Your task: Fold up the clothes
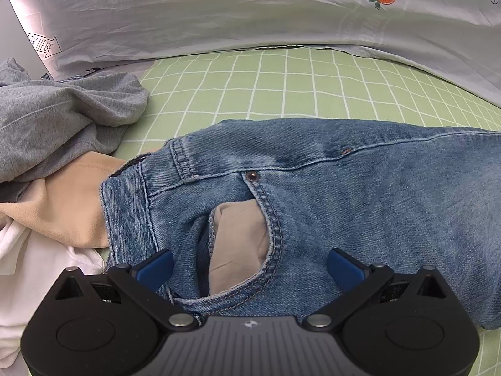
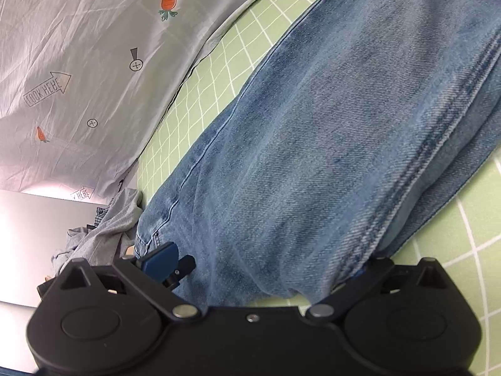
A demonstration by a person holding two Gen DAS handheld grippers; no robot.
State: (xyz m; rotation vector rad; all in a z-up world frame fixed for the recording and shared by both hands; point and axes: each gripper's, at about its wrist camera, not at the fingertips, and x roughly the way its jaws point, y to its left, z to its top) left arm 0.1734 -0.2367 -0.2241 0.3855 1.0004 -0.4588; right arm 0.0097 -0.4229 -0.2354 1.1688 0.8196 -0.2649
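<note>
Blue denim jeans (image 1: 360, 194) stretched lengthwise along the green checked bed (image 1: 266, 81), legs stacked, waist beside the pile.

Left hand-held gripper (image 1: 250, 266) spread wide over the front pocket and its beige lining, clamping nothing, seemingly poised to pinch the waist. Right hand-held gripper (image 2: 266, 266) straddling the doubled leg, one fingertip hidden under denim, so grip impossible to tell. Crumpled grey garment (image 1: 62, 119), peach cloth (image 1: 69, 200) and white cloth (image 1: 37, 275) heaped at the bed's left edge, near the carrot-print pillow (image 1: 219, 15).
</note>
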